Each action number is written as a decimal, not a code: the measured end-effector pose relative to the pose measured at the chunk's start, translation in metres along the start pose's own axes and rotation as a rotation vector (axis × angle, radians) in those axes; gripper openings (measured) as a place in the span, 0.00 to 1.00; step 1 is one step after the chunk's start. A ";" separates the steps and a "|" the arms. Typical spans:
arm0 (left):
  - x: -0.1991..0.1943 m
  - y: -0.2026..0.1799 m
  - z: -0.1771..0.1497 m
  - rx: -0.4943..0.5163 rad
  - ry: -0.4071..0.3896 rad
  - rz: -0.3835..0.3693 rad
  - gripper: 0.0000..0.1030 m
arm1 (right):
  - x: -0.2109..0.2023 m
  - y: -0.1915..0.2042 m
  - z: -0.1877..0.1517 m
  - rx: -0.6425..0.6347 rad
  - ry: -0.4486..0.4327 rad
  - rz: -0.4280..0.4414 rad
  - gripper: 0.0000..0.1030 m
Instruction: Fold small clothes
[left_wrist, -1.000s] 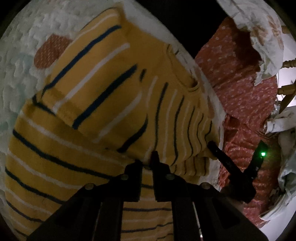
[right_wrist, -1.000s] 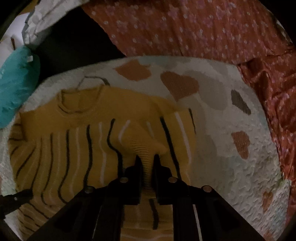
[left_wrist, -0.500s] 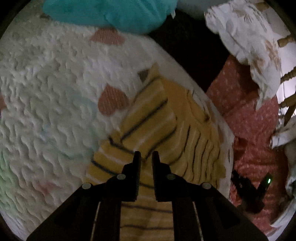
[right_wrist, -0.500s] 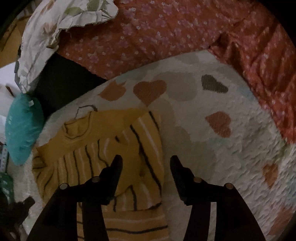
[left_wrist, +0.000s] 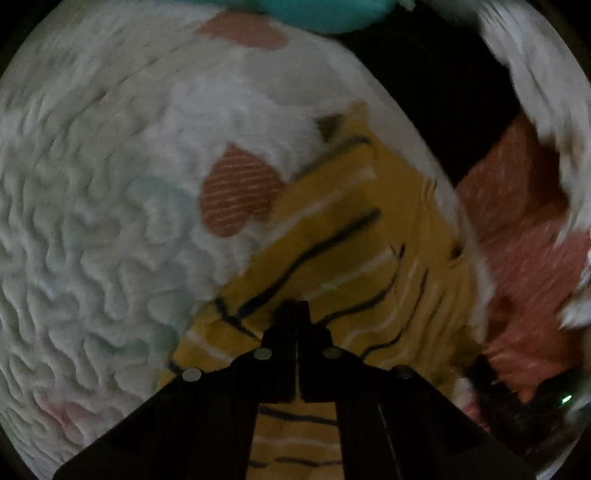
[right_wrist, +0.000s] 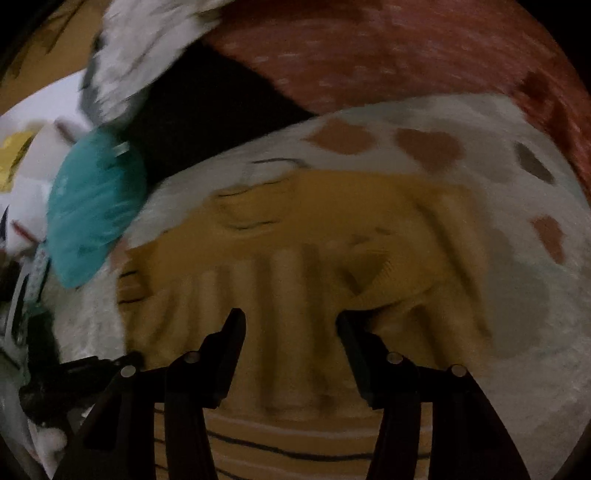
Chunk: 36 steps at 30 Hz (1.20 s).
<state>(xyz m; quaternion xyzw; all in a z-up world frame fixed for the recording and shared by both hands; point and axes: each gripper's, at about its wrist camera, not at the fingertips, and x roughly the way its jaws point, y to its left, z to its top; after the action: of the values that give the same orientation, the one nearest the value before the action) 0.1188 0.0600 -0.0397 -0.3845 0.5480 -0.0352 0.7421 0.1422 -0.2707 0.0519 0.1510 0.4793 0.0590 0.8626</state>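
A small yellow sweater (left_wrist: 343, 258) with dark and white stripes lies on a white textured blanket (left_wrist: 92, 240) with heart shapes. Both sleeves lie folded over its body. My left gripper (left_wrist: 295, 308) is shut with nothing between its fingers, its tips just over the sweater's left side. In the right wrist view the sweater (right_wrist: 295, 251) is blurred. My right gripper (right_wrist: 290, 321) is open and empty, low over the sweater's lower middle. The left gripper shows at that view's lower left (right_wrist: 81, 373).
A teal cushion (right_wrist: 92, 206) lies beyond the blanket's far left corner. An orange floral cloth (right_wrist: 388, 48) lies along the far side and right. A white floral pillow (left_wrist: 546, 122) and a dark gap (right_wrist: 207, 110) lie behind.
The right gripper let go of the right sleeve, opened, and came back low over the sweater. The left gripper let go, pulled back to the sweater's left side and closed fully.
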 end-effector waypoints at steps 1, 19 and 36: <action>-0.004 0.005 0.001 -0.014 -0.007 -0.005 0.02 | 0.002 0.014 0.003 -0.019 -0.003 0.021 0.56; -0.002 0.022 -0.003 -0.076 0.021 0.006 0.10 | 0.179 0.203 0.033 -0.262 0.327 0.163 0.07; -0.002 0.023 -0.009 -0.113 0.060 -0.008 0.10 | 0.164 0.237 0.062 -0.405 0.158 0.114 0.39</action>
<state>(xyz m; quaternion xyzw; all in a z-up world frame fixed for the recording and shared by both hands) 0.1014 0.0725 -0.0529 -0.4268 0.5697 -0.0189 0.7021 0.2922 -0.0182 0.0248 -0.0038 0.5146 0.2143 0.8302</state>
